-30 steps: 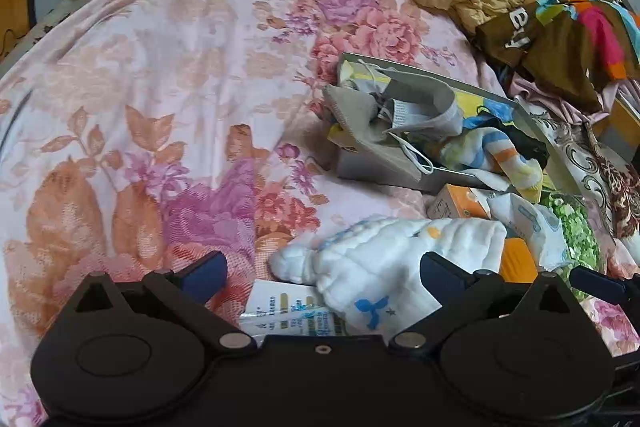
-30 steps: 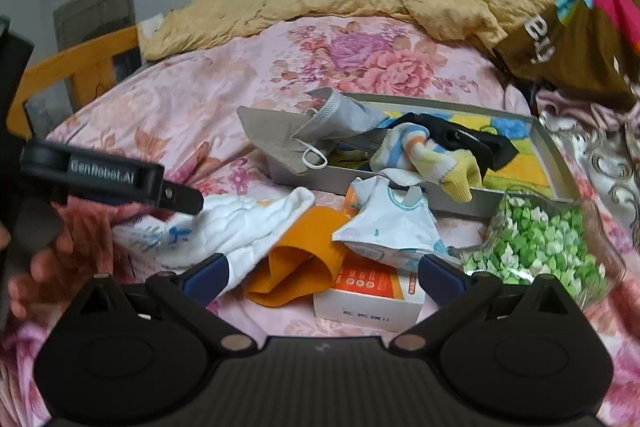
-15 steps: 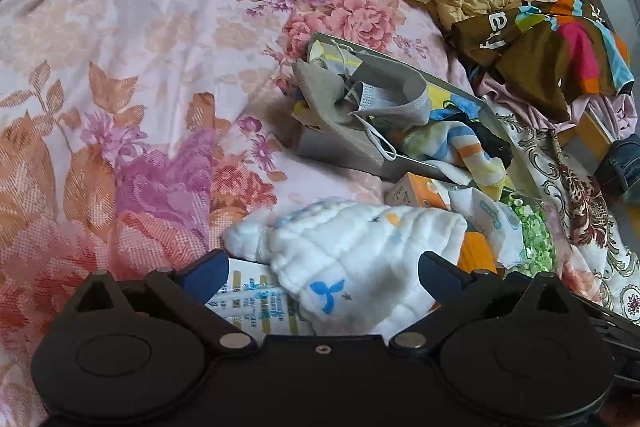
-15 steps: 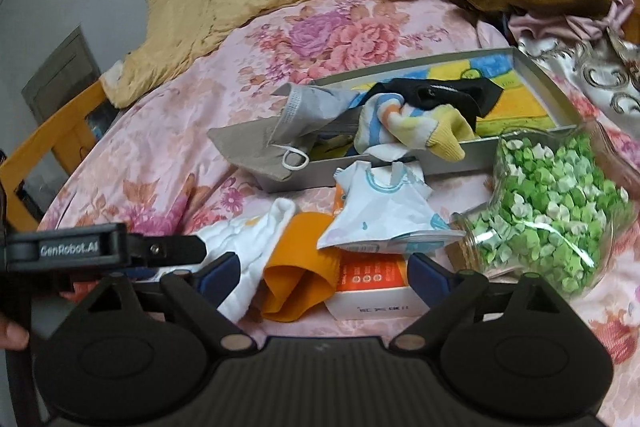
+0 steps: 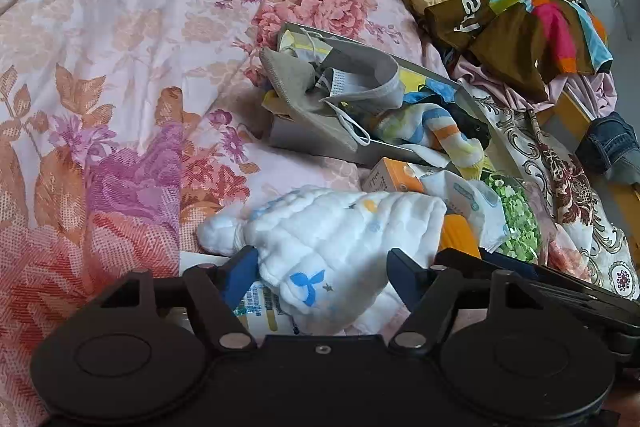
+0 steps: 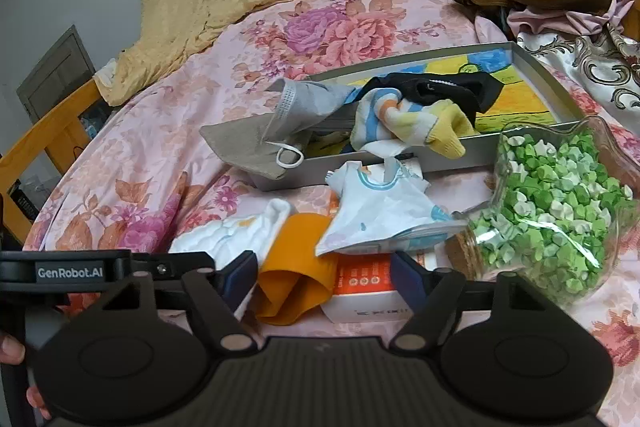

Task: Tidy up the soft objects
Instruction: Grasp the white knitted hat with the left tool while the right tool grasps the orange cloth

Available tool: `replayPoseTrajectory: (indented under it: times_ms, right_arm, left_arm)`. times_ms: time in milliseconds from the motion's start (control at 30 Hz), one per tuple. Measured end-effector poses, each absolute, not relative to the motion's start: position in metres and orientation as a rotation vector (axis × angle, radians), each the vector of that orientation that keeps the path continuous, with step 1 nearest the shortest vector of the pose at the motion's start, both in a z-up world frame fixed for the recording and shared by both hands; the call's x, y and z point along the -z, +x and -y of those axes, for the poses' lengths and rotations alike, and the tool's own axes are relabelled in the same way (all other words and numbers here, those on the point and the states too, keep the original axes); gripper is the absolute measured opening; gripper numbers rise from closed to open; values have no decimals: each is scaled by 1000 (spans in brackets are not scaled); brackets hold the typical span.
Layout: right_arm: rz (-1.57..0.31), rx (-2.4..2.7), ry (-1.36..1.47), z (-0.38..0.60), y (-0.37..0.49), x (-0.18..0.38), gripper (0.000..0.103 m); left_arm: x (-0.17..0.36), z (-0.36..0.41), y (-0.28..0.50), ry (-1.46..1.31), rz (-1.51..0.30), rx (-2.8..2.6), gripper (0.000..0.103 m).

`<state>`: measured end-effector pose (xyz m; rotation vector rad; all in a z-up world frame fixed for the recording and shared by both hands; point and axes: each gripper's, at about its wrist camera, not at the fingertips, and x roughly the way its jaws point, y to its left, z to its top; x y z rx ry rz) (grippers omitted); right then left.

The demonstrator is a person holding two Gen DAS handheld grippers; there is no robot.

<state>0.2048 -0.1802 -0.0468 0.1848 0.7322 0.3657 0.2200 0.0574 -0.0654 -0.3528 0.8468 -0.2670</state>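
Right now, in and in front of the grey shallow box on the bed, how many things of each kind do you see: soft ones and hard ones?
Soft: 6: grey face mask, black cloth, striped sock, white quilted cloth, orange cloth, small white printed garment.
Hard: 2: orange-and-white carton, glass jar of green paper stars.
Total: 8

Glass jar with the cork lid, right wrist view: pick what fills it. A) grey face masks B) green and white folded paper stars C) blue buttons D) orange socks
B: the glass jar lies on its side on the floral bedspread, and small green and white folded stars show through its clear wall.
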Motion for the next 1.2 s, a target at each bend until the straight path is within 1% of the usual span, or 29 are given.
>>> replayPoseTrajectory:
  times_ms: [67,100,133,233,267,367,467,633,733,800,900,933,1067,1100,1200]
  right_arm:
    - [-728,-373,184,178,204,47,68]
    - [-727,-378,185,178,204,47,64]
    - [-726,-382,184,177,203,46,62]
    - [-719,-390,173,174,202,44,54]
    - [-717,-393,170,173,202,44,49]
    - [-713,-394,163,172,200,43,45]
    - [-714,-389,175,173,201,43,43]
    - [-718,-378,175,175,202,44,42]
    - [-719,-377,169,174,202,45,42]
    - [-719,-377,172,174,202,45,42]
    - [-715,-378,168,174,202,45,39]
    - [-713,-378,166,174,202,45,38]
    - [-700,-375,159,173,200,42,29]
    - [-697,-373,156,173,199,42,27]
    - [-680,-366,151,173,195,39,25]
  left_arm:
    - [66,-57,221,-351,-851,273,56]
    - [66,-56,221,-342,-853,276,53]
    - [66,-55,222,-329,-855,277,48]
    - [65,-54,222,-305,-855,278,42]
    - [65,-54,222,-302,-853,277,39]
    - [64,-54,221,-291,-849,279,32]
    - [63,-52,220,-278,-843,282,30]
    - [65,-53,222,-300,-849,292,30]
    - [67,-54,223,-323,-851,303,39]
    - [69,-53,225,-320,-854,300,40]
    - [70,-51,226,-299,-854,290,34]
    - [69,-51,226,-290,-849,287,30]
    - [67,-52,224,-269,-819,281,20]
    - [66,-52,223,-272,-811,279,20]
    - [61,-54,221,-281,-784,274,16]
